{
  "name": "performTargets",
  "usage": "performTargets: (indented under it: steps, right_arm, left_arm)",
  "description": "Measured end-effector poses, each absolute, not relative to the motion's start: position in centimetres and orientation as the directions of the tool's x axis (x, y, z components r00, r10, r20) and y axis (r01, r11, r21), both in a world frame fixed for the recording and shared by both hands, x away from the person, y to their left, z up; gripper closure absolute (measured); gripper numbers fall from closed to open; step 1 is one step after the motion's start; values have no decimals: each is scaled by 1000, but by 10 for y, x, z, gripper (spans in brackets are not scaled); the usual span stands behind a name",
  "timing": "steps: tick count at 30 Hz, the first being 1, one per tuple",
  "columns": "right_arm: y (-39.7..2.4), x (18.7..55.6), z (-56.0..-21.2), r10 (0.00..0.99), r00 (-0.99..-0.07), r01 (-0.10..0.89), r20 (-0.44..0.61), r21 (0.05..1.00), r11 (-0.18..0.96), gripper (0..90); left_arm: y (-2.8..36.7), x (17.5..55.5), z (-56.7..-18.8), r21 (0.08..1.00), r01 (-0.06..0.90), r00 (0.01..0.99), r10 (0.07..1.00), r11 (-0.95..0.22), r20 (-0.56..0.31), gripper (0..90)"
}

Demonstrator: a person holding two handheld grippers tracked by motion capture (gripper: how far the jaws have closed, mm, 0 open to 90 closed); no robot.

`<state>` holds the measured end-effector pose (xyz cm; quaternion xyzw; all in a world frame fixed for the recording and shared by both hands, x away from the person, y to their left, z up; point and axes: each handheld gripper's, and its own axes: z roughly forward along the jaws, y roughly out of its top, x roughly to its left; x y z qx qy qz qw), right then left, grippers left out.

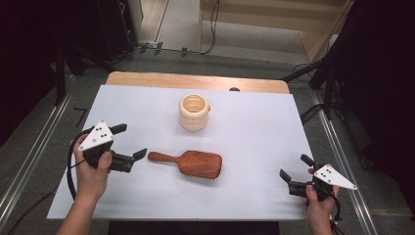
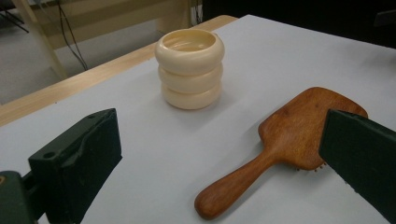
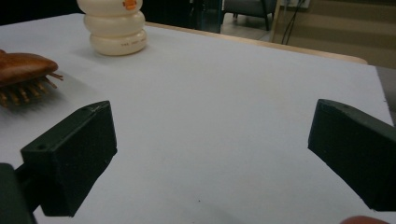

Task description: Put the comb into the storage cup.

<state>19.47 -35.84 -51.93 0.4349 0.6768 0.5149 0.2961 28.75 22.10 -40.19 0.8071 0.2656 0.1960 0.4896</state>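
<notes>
I hold my left claw (image 1: 131,142) at the left of the high view, and its jaws stand wide apart with nothing between them. The wooden hairbrush (image 1: 188,163) lies just to the right of that claw, in the middle of the picture. The tip of its handle points at my lower jaw and is very near it, but they do not touch. In my left gripper view the hairbrush (image 2: 285,144) lies in the lower right, with the handle coming down toward the bottom of the frame. My right-hand jaw covers a bit of the brush's head there.

My right claw (image 1: 296,168) is low at the right of the high view, well apart from the brush. Its jaws are wide apart too and hold nothing. In my right gripper view I see the end of the brush (image 3: 23,74) at the left edge, with its little bristles pointing down at the table.

I count one hairbrush, one cream cup (image 1: 194,112) and two claws. All sit over one white table top (image 1: 254,127).

The brush is reddish brown and shiny. Its head is wide with round corners, and its back faces up. The handle is thin near the head and gets fatter and round at the end. The cup stands upright above the brush in the high view, and it looks like three fat rings stacked up.
</notes>
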Motion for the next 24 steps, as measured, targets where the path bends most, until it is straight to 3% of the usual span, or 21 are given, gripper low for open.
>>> performTargets:
  steps: [8,24]
  right_arm:
    - [-358,196,-520,884,-465,279,41,955,103,0]
    - [-359,196,-520,876,-481,276,42,955,106,0]
  left_arm:
    - [204,300,-396,855,205,815,566,-477,120,0]
    - [178,326,-399,777,163,892,427,-609,148,2]
